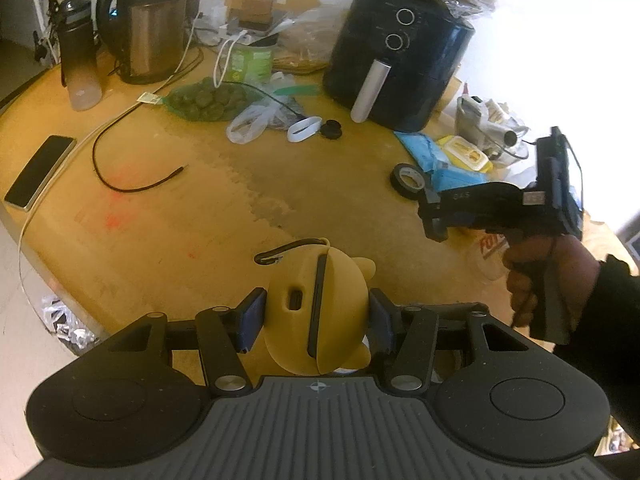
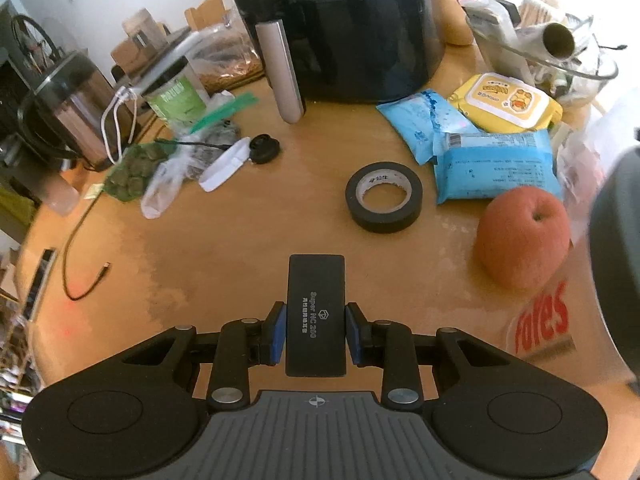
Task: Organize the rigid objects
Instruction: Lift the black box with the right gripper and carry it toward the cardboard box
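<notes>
My left gripper (image 1: 316, 316) is shut on a round yellow case (image 1: 320, 312) with a black loop strap, held above the wooden table (image 1: 180, 220). My right gripper (image 2: 315, 334) is shut on a flat black rectangular block (image 2: 315, 312) with white lettering, held over the table (image 2: 220, 240). The right gripper also shows in the left wrist view (image 1: 436, 216), held by a hand at the right, near a black tape roll (image 1: 408, 180). That tape roll (image 2: 384, 196) lies ahead of my right gripper.
A black air fryer (image 1: 400, 52), a kettle (image 1: 152, 24), a bottle (image 1: 80, 52), a phone (image 1: 40, 172), a black cable (image 1: 120, 176) and a bag of green items (image 1: 208, 100) stand around. A red apple (image 2: 524, 236), blue packets (image 2: 496, 168) and a yellow wipes pack (image 2: 508, 100) lie right.
</notes>
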`<state>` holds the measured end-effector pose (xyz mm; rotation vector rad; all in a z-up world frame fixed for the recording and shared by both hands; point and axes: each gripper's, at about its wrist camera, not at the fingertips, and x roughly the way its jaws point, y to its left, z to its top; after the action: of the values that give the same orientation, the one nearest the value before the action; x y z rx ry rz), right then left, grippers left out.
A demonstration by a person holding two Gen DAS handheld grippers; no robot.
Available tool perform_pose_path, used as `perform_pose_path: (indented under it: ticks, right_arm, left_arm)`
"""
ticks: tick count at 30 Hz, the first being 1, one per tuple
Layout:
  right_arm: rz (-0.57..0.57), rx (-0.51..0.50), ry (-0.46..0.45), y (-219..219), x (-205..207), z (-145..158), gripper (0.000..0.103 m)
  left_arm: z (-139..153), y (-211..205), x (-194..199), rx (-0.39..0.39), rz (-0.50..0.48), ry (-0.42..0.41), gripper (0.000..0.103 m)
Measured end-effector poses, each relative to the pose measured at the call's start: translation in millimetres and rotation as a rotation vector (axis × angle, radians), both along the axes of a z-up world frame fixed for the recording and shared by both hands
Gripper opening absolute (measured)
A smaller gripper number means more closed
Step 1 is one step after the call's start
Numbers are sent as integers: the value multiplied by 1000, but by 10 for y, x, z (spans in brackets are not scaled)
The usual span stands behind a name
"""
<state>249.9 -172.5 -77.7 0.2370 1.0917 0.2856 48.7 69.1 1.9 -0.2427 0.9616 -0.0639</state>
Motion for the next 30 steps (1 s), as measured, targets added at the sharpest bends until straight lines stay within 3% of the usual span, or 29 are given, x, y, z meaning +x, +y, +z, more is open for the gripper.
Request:
perform_pose_path:
  ticks: [11, 30]
  right_arm:
    - [-18, 7, -35, -136, -484, 304, 34]
    - [-56, -14, -43, -203, -1248, 506, 34]
  left_arm:
    - [-5, -7, 105, -3, -76, -10, 54]
    - [-119, -136, 186, 5, -218, 10, 53]
